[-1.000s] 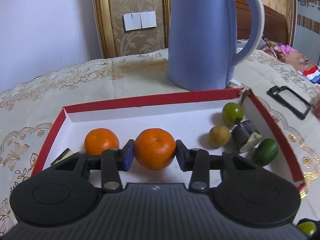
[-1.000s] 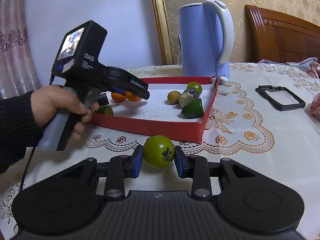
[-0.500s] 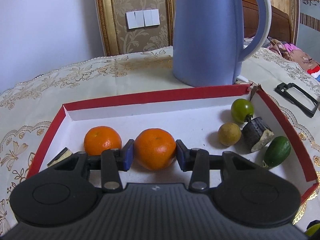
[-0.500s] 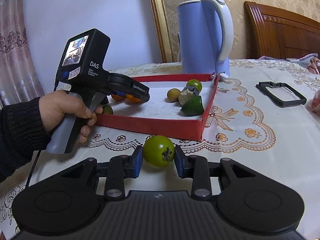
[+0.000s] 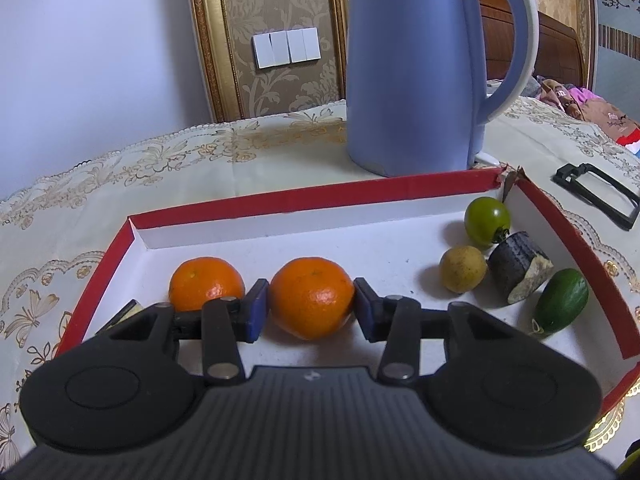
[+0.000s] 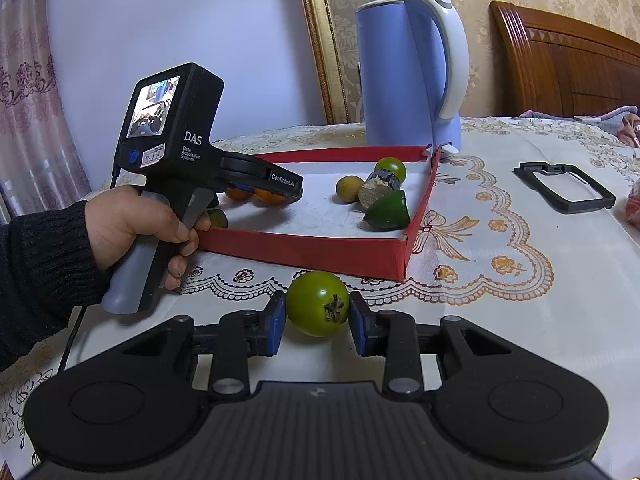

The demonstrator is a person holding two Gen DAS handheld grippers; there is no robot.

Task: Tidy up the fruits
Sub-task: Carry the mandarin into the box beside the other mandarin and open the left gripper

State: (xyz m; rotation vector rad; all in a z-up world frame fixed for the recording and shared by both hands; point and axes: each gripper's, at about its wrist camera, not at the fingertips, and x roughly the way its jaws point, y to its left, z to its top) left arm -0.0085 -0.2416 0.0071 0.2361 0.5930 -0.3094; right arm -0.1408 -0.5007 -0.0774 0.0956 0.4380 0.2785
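My left gripper (image 5: 310, 310) is inside the red-walled white tray (image 5: 320, 200), shut on an orange (image 5: 312, 298) that is low over the tray floor. A second orange (image 5: 206, 284) lies just to its left. At the tray's right lie a green round fruit (image 5: 487, 220), a yellow-brown fruit (image 5: 462, 269), a dark cut piece (image 5: 520, 266) and a small green fruit (image 5: 562, 303). My right gripper (image 6: 317, 320) is in front of the tray (image 6: 320, 248), shut on a green round fruit (image 6: 318, 308) above the tablecloth.
A tall blue kettle (image 5: 416, 68) stands right behind the tray's far wall. A black rectangular frame (image 6: 566, 192) lies on the cloth to the right. The person's hand and left gripper body (image 6: 180, 152) sit over the tray's left corner.
The left gripper has moved forward and a little lower in the tray with the orange. The right gripper has held the green fruit and edged slightly nearer the tray.
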